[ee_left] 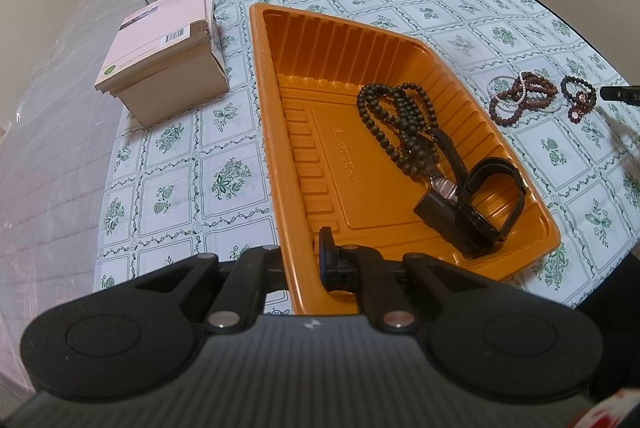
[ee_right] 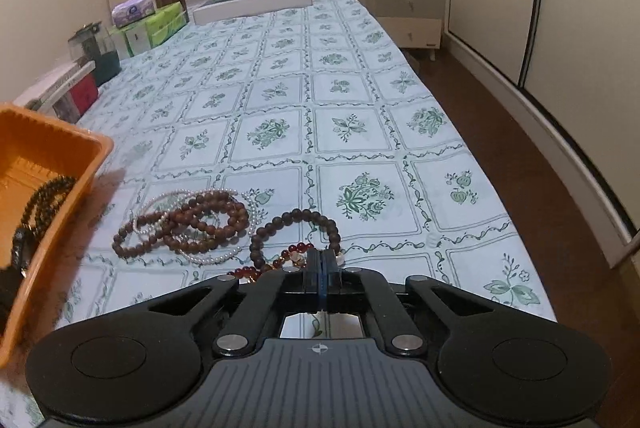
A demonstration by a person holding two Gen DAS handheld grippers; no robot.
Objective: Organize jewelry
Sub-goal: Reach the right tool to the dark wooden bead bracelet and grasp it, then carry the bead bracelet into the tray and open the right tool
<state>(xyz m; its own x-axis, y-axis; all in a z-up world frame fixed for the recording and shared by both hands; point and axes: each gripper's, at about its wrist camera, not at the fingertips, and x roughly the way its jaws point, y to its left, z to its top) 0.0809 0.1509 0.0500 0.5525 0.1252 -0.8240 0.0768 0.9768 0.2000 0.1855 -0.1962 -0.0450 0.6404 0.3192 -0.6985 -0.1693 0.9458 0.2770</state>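
An orange plastic tray (ee_left: 288, 115) lies on the flowered cloth; it holds a dark bead necklace (ee_left: 396, 115) and a black watch (ee_left: 476, 203). My left gripper (ee_left: 304, 260) is shut on the tray's near left rim, one finger inside and one outside. On the cloth right of the tray lies a pile of brown and pearl bead bracelets (ee_right: 192, 224), with a dark bead bracelet (ee_right: 296, 228) and a red bead bracelet (ee_right: 280, 260) beside it. My right gripper (ee_right: 322, 268) is shut at the dark bracelet's near edge; whether it pinches beads is hidden. The tray's corner (ee_right: 60, 155) shows at the left.
A beige box (ee_left: 160, 67) stands left of the tray. Tissue packs, a green box (ee_right: 160, 27) and long flat boxes (ee_right: 256, 1) sit at the far end. The cloth's right edge (ee_right: 500, 195) drops to a brown floor by a white nightstand (ee_right: 408, 11).
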